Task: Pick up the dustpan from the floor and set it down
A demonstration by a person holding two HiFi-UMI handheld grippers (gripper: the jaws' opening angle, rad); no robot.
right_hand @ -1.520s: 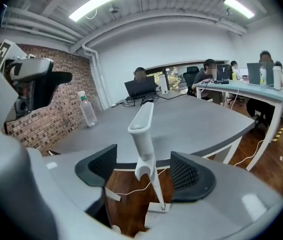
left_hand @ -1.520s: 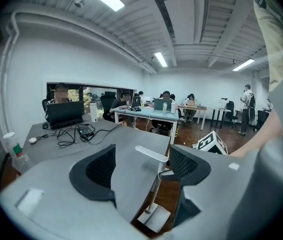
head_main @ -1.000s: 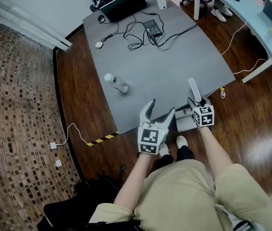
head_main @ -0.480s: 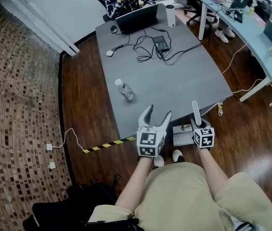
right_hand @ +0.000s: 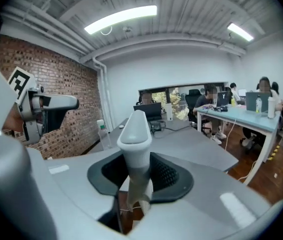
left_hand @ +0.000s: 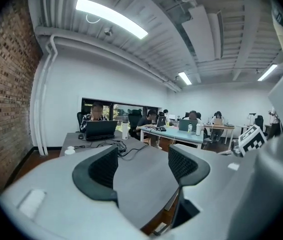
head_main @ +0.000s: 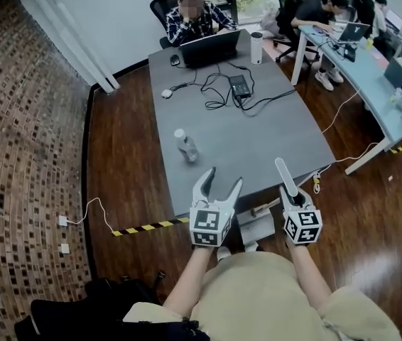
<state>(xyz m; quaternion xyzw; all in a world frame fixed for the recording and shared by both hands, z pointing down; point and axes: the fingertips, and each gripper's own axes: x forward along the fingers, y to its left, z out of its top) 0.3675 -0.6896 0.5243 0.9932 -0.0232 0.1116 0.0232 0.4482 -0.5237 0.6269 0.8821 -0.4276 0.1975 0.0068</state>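
In the head view my right gripper [head_main: 293,195] is shut on the dustpan's white handle [head_main: 284,175], which sticks up and forward past the jaws. The grey pan [head_main: 259,226] hangs below, between the table's near edge and the person's shoes. The right gripper view shows the handle [right_hand: 135,134] clamped between the dark pads of the right gripper [right_hand: 140,176]. My left gripper [head_main: 224,177] is to the left, held level over the table edge. Its jaws have just been closing a little, but it stays open with nothing between the pads of the left gripper [left_hand: 142,166].
A grey table [head_main: 258,141] stretches ahead with a plastic bottle [head_main: 186,146], cables with a power brick [head_main: 240,86] and a laptop [head_main: 210,48], where a person sits. Black-and-yellow tape [head_main: 148,226] marks the wooden floor. More desks and people are at the right.
Both grippers have risen, the right one more, carrying the dustpan up by its handle. The head view has tilted up and now shows more of the room.
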